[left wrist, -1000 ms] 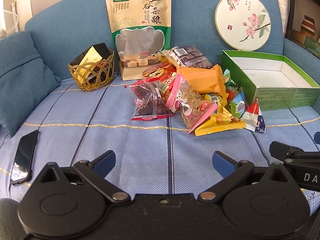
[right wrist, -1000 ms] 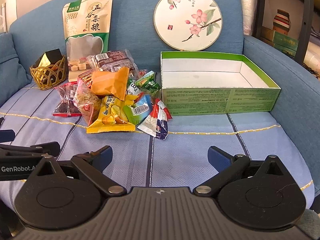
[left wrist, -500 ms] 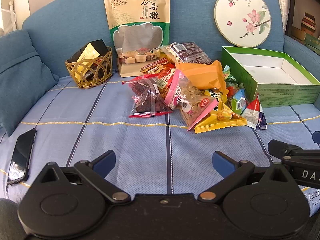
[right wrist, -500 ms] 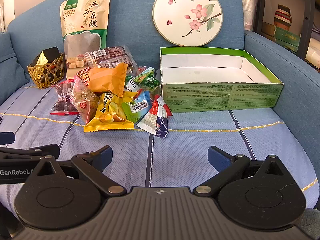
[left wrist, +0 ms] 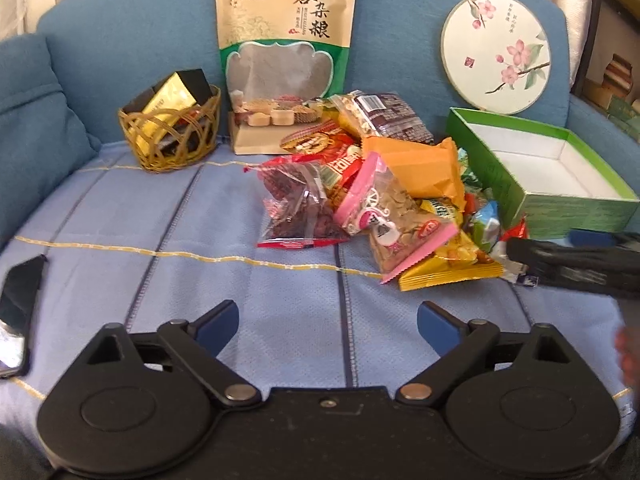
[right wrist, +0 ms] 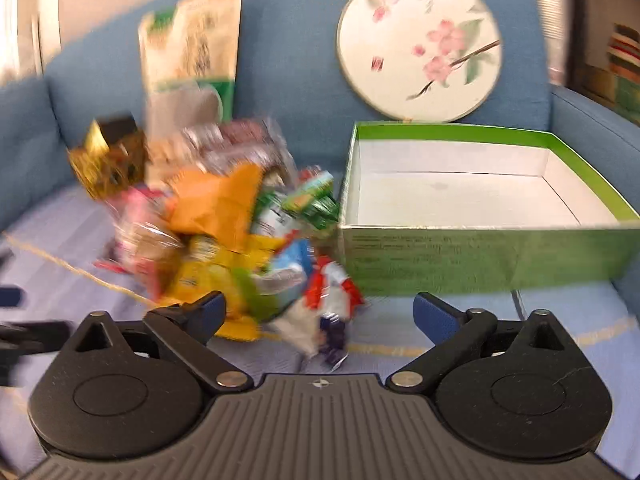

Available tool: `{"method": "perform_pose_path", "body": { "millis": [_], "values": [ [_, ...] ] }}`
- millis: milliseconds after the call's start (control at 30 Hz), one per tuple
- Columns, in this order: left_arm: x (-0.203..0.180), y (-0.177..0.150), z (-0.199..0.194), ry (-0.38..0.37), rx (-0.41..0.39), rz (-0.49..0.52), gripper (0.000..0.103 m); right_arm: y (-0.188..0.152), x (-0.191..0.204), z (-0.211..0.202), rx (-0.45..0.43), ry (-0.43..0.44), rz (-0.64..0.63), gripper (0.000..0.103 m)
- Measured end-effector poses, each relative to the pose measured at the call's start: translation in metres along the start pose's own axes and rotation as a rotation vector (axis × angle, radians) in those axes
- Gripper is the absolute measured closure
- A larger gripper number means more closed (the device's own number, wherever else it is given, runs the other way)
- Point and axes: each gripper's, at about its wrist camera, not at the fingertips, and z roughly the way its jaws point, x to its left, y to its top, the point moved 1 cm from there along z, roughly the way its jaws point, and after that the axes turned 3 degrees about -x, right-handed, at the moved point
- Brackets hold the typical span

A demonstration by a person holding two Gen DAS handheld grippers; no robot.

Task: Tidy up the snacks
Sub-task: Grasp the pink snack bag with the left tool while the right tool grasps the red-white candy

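On sofa, green box (right wrist: 480,256) bare inside, wicker basket (left wrist: 172,140) holding packets

Daylight lit both views evenly and brightly, with soft, faint shadows under the snacks (left wrist: 384,208). The left wrist view was mostly sharp; only the right claw (left wrist: 576,264) at its right edge smeared. The right wrist view was motion-blurred throughout, worst over the snacks (right wrist: 240,240) and pouch (right wrist: 192,48). Fisheye distortion bowed the sofa (left wrist: 120,40) back, and corners darkened. Glare whitened the phone (left wrist: 12,344).
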Motion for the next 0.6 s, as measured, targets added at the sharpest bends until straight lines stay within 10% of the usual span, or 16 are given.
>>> {"method": "perform_pose_path", "body": {
  "millis": [67, 100, 233, 467, 533, 600],
  "values": [
    [0.0, 0.001, 0.003, -0.038, 0.009, -0.02, 0.0, 0.001, -0.007, 0.02, 0.034, 0.007, 0.019, 0.0],
    [-0.001, 0.003, 0.006, -0.063, 0.015, -0.029, 0.009, -0.001, -0.012, 0.028, 0.064, 0.036, 0.046, 0.018],
    [-0.019, 0.013, 0.021, -0.191, 0.046, -0.024, 0.07, -0.006, -0.02, 0.008, 0.117, 0.078, 0.106, 0.044],
    [-0.057, 0.03, 0.063, -0.225, 0.042, 0.029, 0.062, -0.029, -0.02, -0.021, 0.085, 0.113, 0.157, 0.035],
    [-0.056, 0.031, 0.077, -0.21, 0.047, 0.015, 0.03, -0.028, -0.015, -0.02, 0.084, 0.104, 0.128, 0.032],
    [-0.05, 0.029, 0.084, -0.213, 0.077, -0.001, 0.038, -0.027, -0.014, -0.022, 0.084, 0.094, 0.119, 0.02]
  ]
}}
